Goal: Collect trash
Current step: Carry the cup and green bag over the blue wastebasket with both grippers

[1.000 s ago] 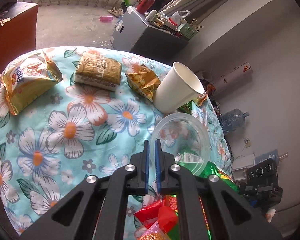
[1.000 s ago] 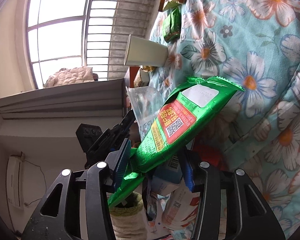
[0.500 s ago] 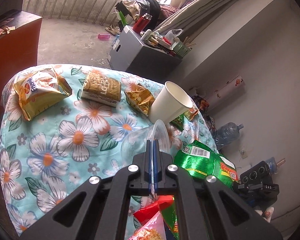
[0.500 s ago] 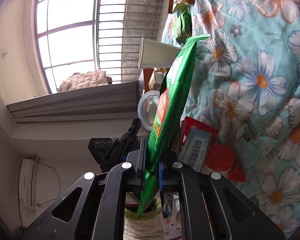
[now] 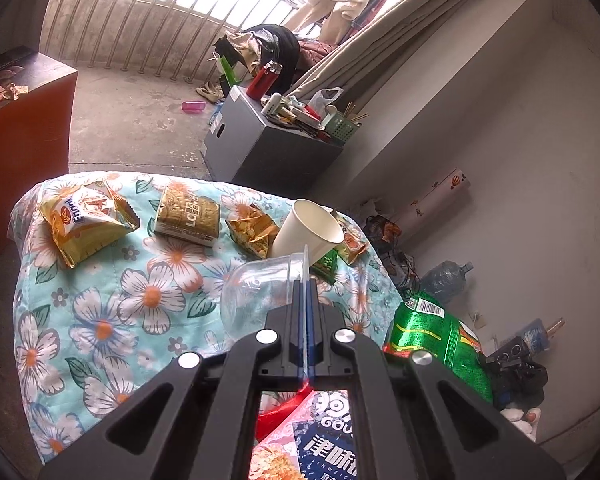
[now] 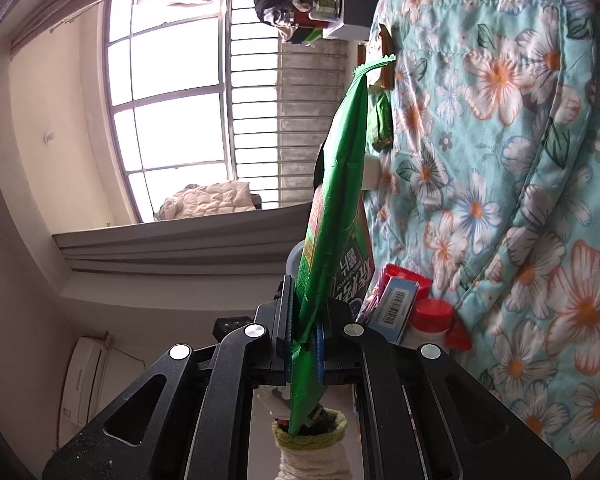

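My left jaws pinch the rim of a clear plastic cup (image 5: 260, 292), tipped sideways above the floral bed; my right jaws clamp a green snack bag (image 6: 332, 216) edge-on.

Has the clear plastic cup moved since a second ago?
Yes. The clear plastic cup, then lying open-side up beside the white paper cup, is now clamped by its rim in the left gripper, tipped sideways off the floral cloth.

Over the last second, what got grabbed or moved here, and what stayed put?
The left tongs closed on the rim of the clear plastic cup and lifted it off the floral cloth, tipping it sideways. The right tongs closed on the green snack bag and turned it edge-on, raised. The paper cup and the wrappers behind it stayed in place.
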Tool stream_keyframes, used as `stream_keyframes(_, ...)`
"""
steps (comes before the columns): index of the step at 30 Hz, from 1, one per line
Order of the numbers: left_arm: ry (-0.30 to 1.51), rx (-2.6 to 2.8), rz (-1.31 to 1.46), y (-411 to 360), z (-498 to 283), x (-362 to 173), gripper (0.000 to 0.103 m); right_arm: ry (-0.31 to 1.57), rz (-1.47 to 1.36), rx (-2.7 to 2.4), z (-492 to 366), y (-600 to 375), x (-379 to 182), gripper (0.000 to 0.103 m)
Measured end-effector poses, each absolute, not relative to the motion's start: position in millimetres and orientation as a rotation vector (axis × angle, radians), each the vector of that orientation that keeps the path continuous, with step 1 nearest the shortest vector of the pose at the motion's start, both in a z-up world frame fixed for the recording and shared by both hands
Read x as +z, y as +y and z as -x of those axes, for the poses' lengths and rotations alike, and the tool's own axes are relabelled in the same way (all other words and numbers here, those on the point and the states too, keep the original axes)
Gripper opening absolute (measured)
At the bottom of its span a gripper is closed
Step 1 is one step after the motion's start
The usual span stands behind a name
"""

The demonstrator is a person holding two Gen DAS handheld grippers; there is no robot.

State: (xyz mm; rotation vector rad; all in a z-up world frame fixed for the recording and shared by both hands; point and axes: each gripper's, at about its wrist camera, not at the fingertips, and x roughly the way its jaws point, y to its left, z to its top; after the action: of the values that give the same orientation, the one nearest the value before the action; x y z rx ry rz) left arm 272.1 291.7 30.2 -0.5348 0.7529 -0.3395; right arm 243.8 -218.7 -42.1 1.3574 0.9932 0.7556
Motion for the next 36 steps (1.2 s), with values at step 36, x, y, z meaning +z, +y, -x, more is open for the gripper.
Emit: stream_keyframes(36,0.948,-0.899,0.211,-97,-282,101,0.000,0.351,-1.570,0.299,-39,-465,-80,0.007)
